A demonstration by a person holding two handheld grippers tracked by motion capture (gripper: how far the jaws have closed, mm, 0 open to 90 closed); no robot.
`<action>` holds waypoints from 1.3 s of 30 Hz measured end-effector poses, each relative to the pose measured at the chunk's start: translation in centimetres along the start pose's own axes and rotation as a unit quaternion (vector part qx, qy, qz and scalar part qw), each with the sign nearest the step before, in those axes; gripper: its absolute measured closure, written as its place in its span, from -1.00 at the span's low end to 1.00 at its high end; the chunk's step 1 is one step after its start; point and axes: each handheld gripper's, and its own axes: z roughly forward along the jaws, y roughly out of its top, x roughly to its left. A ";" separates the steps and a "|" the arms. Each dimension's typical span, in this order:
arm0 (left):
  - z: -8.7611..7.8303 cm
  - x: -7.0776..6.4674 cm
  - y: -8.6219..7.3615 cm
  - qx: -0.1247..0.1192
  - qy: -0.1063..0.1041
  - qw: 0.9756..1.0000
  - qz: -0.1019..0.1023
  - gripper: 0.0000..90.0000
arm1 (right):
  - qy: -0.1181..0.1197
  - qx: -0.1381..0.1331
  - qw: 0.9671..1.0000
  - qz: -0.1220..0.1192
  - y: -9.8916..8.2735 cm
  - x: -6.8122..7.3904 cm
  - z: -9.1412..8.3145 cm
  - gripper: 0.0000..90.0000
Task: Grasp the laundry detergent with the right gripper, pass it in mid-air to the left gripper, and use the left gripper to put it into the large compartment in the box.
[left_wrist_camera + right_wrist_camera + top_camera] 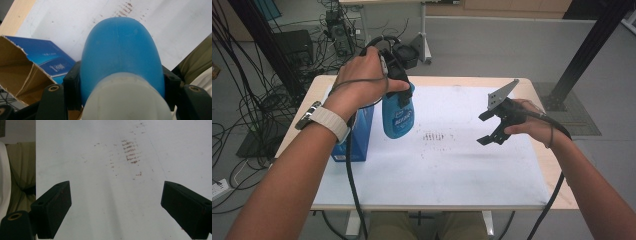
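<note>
A blue plastic bottle [397, 116] with a pale cap end hangs above the white sheet, bottom downward. My left gripper [398, 85] is shut on its upper part. In the left gripper view the bottle [120, 55] sits squeezed between both black jaws, its pale cap nearest the camera. A blue cardboard box [360, 135] stands open-topped just left of the bottle, and the box [37, 65] shows its brown inside. My right gripper [492, 127] hovers over the sheet's right part, open, nothing between its fingers [53, 207].
A white sheet [437, 170] covers most of the wooden table [537, 87] and carries a patch of brown smudges [434, 137] near its middle. Cables and equipment clutter the floor beyond the far left edge. A black post stands at the far right.
</note>
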 end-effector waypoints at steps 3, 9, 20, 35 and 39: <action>-0.4 0.3 -0.1 -0.001 0.005 1.000 -0.011 -0.17 | -0.001 0.001 1.000 0.000 0.0 -0.1 0.0 -0.79; -1.2 1.1 -0.2 -0.004 0.018 0.999 -0.033 -0.17 | 0.002 0.002 1.000 0.000 0.0 -0.4 -0.2 -0.79; -3.2 2.2 -0.1 -0.009 0.040 0.996 -0.076 -0.17 | -0.002 0.004 1.000 0.002 -0.2 -0.7 -0.7 -0.79; -5.4 4.1 -1.1 -0.022 0.062 0.987 -0.148 -0.17 | -0.004 0.009 1.000 0.002 -0.3 -0.9 -0.7 -0.79; -5.9 4.7 -1.5 -0.020 0.066 0.984 -0.167 -0.17 | -0.006 0.013 1.000 0.002 -0.4 -0.9 -0.7 -0.79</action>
